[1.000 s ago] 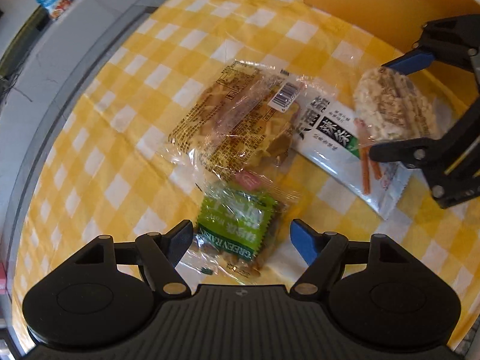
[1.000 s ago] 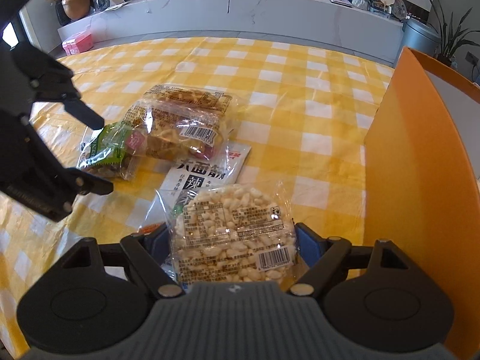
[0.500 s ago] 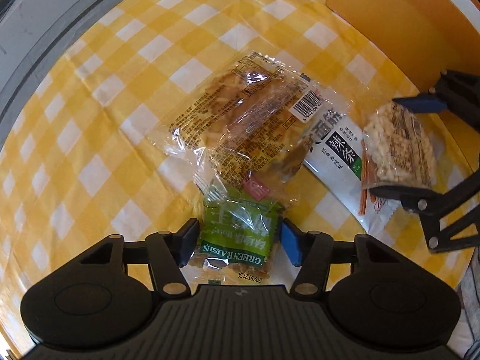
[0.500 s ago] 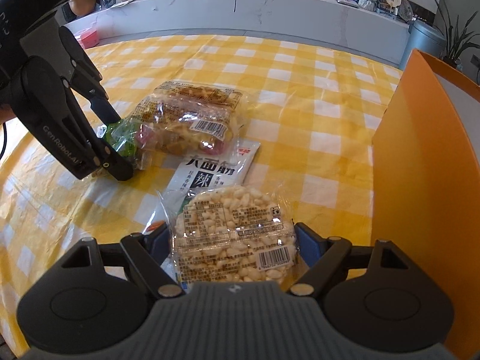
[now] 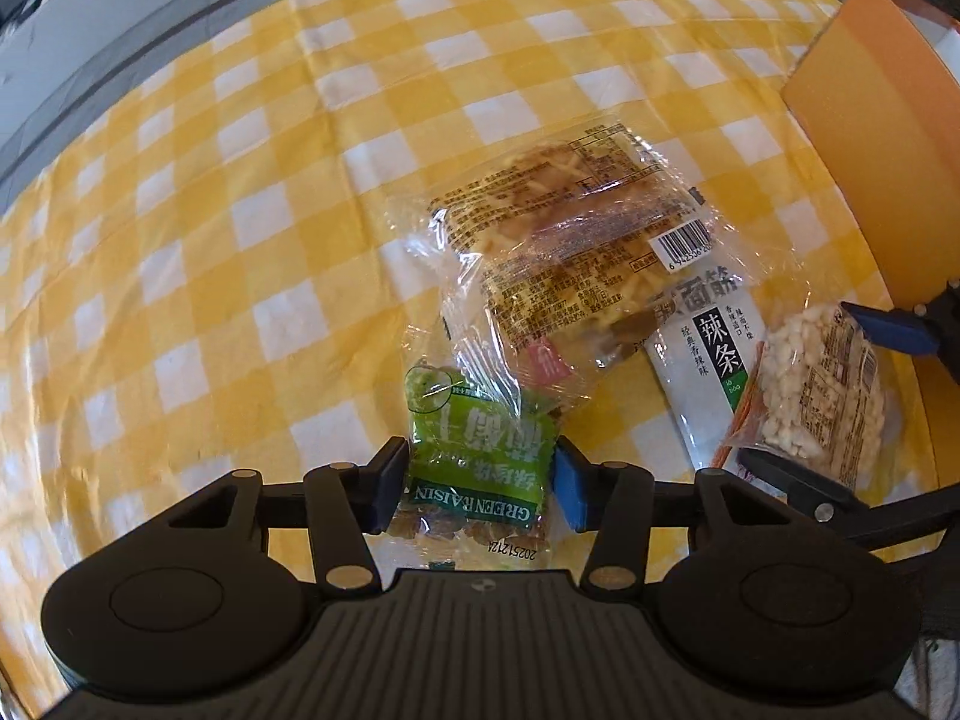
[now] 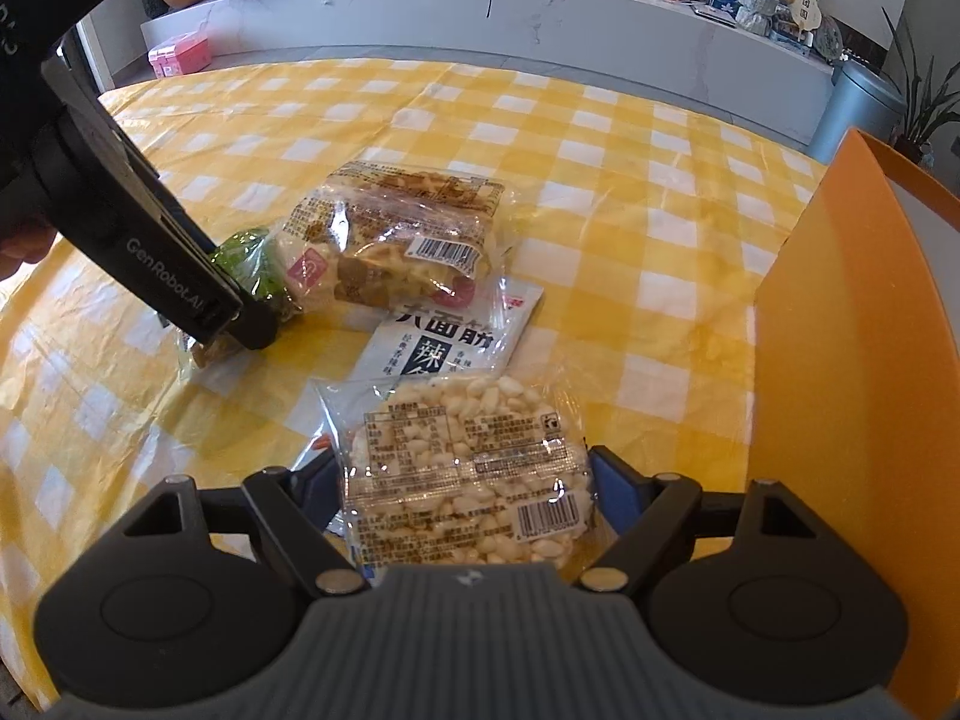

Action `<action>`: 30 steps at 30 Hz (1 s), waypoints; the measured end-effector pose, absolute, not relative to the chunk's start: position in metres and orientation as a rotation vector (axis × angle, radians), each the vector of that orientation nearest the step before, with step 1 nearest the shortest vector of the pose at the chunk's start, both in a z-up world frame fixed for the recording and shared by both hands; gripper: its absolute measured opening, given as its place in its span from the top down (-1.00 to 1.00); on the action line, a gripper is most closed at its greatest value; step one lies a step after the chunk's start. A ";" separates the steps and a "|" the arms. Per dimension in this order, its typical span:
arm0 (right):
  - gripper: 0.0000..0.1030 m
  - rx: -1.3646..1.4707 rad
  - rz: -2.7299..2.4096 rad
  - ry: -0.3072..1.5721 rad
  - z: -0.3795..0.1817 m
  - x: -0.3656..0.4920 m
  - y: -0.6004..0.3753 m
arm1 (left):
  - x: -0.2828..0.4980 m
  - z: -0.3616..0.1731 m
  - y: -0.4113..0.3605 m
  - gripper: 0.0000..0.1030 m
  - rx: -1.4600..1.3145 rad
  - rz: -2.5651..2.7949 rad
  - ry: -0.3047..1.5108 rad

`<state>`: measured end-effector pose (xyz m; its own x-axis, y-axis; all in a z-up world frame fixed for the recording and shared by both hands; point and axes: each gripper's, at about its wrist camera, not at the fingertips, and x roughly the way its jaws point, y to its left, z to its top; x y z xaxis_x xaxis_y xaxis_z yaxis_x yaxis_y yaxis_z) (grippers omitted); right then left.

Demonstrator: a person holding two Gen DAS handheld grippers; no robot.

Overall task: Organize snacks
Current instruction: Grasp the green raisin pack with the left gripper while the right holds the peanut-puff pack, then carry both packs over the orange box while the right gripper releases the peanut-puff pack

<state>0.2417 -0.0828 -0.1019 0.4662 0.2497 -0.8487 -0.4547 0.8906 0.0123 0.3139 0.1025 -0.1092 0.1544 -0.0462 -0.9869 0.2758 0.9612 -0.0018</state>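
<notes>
A green raisin packet (image 5: 474, 450) lies on the yellow checked tablecloth (image 5: 240, 240), its far end tucked under a clear pastry pack (image 5: 570, 258). My left gripper (image 5: 477, 483) points straight down over it, its jaws closing, with both blue pads pressed on the packet's sides. From the right wrist view it (image 6: 240, 324) covers most of the green packet (image 6: 252, 264). My right gripper (image 6: 465, 480) is shut on a clear puffed-grain cake pack (image 6: 462, 438), held just above a white spicy-strip packet (image 6: 444, 336).
An orange bin wall (image 6: 852, 360) stands upright close to the right of the held cake pack. A white counter (image 6: 540, 18) with small items, a pink box (image 6: 180, 57) and a grey can (image 6: 858, 114) lie beyond the table's far edge.
The left jaws have closed from wide apart onto the green raisin packet while the gripper rolled and slid a little over it. The right gripper and its cake pack have stayed put.
</notes>
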 end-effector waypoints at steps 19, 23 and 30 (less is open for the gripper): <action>-0.56 -0.213 0.450 0.910 -0.071 0.228 -0.083 | 0.269 -0.054 0.131 -0.05 0.063 -0.110 1.342; -0.56 -0.178 0.466 0.876 -0.053 0.223 -0.086 | 0.256 -0.027 0.126 -0.05 0.001 -0.136 1.231; -0.56 -0.102 0.463 0.749 -0.003 0.208 -0.111 | 0.236 0.012 0.104 -0.04 -0.081 -0.147 1.094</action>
<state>0.2084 -0.1114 -0.0035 0.6372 0.3689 -0.6767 -0.4405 0.8948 0.0731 0.2362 0.1044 0.0116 0.4501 -0.1587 -0.8788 0.0785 0.9873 -0.1380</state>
